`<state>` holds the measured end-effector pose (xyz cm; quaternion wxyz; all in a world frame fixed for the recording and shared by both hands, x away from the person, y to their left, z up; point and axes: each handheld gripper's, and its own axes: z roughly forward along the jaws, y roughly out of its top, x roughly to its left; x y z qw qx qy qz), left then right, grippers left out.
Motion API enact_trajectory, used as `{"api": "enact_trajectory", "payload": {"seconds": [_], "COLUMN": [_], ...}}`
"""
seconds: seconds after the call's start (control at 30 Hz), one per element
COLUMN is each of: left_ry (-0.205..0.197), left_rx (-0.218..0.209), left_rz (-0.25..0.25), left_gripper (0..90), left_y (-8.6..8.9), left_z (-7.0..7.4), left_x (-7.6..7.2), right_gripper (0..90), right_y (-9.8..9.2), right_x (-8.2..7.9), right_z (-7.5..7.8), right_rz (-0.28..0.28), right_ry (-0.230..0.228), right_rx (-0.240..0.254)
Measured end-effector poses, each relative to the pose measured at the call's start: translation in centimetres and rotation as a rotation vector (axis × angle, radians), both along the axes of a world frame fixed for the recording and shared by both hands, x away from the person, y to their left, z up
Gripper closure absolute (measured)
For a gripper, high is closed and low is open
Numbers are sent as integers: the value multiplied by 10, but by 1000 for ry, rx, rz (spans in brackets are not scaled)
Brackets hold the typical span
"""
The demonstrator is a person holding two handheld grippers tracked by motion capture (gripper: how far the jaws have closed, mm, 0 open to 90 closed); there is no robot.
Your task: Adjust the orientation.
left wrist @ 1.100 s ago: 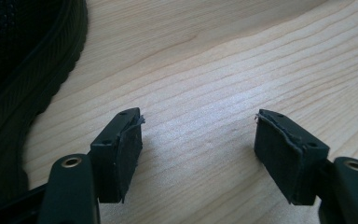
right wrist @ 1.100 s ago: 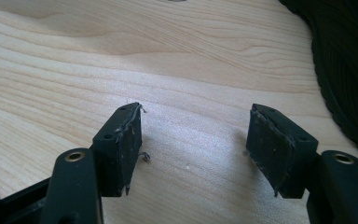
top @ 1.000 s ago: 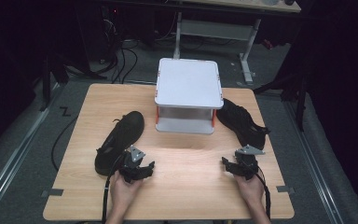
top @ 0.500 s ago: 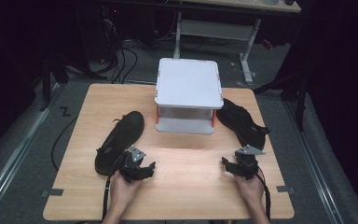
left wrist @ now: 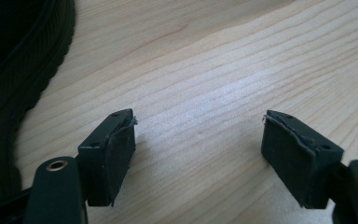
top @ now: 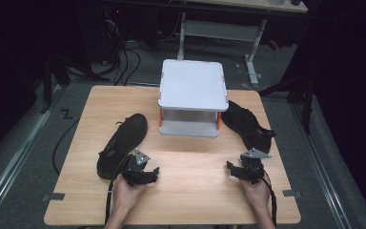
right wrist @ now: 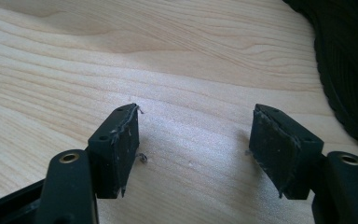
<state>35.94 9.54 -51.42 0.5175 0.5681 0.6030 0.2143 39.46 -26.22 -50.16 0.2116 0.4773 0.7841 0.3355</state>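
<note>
In the high view, a wooden table (top: 190, 200) carries, from left to right, a black shoe (top: 122, 143) in the left middle of the frame, a white box (top: 193, 98) on orange legs in the centre, and a second black shoe (top: 247, 125) to the right of it. The gripper views do not show the box; they show the wood grain close up, with a shoe edge at the left border (left wrist: 14, 84) and at the upper right corner (right wrist: 349, 60).

Compared with the earlier frames, nothing has visibly moved.

The left gripper (top: 143, 172), at the lower left, has its jaws wide apart and holds nothing. The right gripper (top: 244, 170), at the lower right, is equally spread and empty, just above the wood.
</note>
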Motion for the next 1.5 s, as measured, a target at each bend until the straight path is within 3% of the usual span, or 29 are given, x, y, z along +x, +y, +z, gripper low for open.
{"api": "enact_trajectory", "payload": {"seconds": [0.17, 0.5, 0.73, 1.0, 1.23, 1.4, 1.5], "left_ry": [-9, -8, -8, -27, -60, -71, -73], "left_rx": [-13, -33, 24, 13, 1, -11, 6], "left_rz": [1, -15, -79, -91, -61, -22, -9], "left_gripper": [325, 327, 311, 315, 316, 317, 321], "left_y": [0, 3, 5, 20, 41, 55, 62], "left_z": [0, 12, 28, 57, 85, 97, 101], "left_x": [-3, -14, -27, -39, -45, -42, -39], "right_gripper": [330, 330, 330, 330, 330, 329, 330], "right_y": [0, 0, 0, 0, -1, 0, 0], "right_x": [0, 0, 0, 0, 0, 0, 0], "right_z": [0, 0, 0, 0, 0, 0, 0], "right_rz": [1, 1, 0, 0, 0, 2, 1], "right_ry": [0, 0, 0, 0, 1, 1, 1], "right_rx": [1, 1, 1, 1, 4, 2, 2]}}
